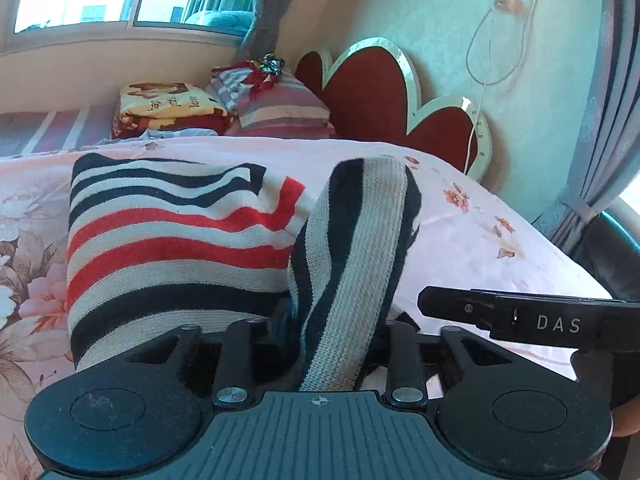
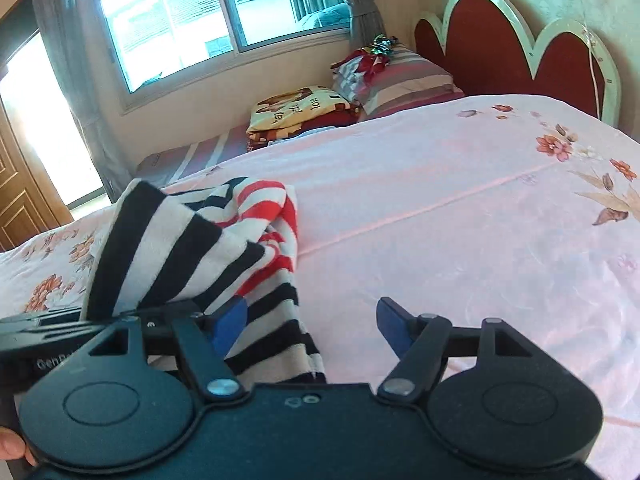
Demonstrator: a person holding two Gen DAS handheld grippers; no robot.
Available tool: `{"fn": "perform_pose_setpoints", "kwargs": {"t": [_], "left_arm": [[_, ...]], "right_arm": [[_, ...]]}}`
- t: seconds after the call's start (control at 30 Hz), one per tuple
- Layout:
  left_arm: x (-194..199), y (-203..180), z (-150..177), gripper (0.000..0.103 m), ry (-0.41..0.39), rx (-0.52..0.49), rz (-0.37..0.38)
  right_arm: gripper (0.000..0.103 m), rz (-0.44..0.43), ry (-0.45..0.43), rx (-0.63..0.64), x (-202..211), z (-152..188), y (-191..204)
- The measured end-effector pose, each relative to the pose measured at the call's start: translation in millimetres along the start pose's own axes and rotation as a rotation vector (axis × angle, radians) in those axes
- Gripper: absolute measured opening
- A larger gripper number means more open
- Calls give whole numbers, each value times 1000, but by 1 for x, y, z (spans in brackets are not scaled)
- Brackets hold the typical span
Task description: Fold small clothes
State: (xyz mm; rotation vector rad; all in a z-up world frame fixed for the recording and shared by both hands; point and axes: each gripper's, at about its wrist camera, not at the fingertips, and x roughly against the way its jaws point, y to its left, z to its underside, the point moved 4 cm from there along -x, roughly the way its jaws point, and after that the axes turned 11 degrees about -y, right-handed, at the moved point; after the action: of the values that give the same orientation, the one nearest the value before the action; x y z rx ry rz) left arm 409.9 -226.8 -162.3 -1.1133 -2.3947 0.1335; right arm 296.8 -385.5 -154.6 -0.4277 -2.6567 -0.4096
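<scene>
A knit garment [image 1: 168, 248] with black, white and red stripes lies on the pink floral bedspread [image 2: 440, 200]. One black-and-white striped fold of it [image 1: 352, 240] humps up and runs back between the jaws of my left gripper [image 1: 340, 320]. Those jaws stand apart; the cloth hides their pads. In the right wrist view the same garment [image 2: 188, 248] is bunched at the left, draped over the left gripper's black body [image 2: 48, 332]. My right gripper [image 2: 312, 326] is open, its blue pads [image 2: 230, 320] apart. The garment's striped edge lies below them, unpinched. Part of the right gripper's body [image 1: 540, 320] shows in the left wrist view.
A folded yellow and red blanket [image 1: 168, 108] and a striped pillow [image 1: 280, 112] sit at the far side of the bed. A red scalloped headboard [image 1: 372, 92] stands against the wall, with a white cable [image 1: 480, 80] hanging nearby. A window [image 2: 180, 12] and a wooden door [image 2: 20, 200] are on the left.
</scene>
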Motion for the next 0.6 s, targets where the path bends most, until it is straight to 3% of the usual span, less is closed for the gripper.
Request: {"fn": "perform_pose_setpoints", "kwargs": {"t": [0.03,0.1,0.23,0.47,0.6], "left_arm": [[5,-5,-5,78,-1,5,23],[19,-14,-12,91,-18,-12,21],[43,-14,-16,91,-52,-21,13],[72,53,-10,91,-86,73,-222],[62,70,6,91,-42,92,-249]], "right_arm": [[71,-1,-4,-8,3,-1,-4],[71,-3,-14,-19,6,-6,-8],[72,-39,-33,-81,16,-18,-14],[74,-186,72,-320,17,-23,-16],[82,-210,49,-382,26,-30,-13]]}}
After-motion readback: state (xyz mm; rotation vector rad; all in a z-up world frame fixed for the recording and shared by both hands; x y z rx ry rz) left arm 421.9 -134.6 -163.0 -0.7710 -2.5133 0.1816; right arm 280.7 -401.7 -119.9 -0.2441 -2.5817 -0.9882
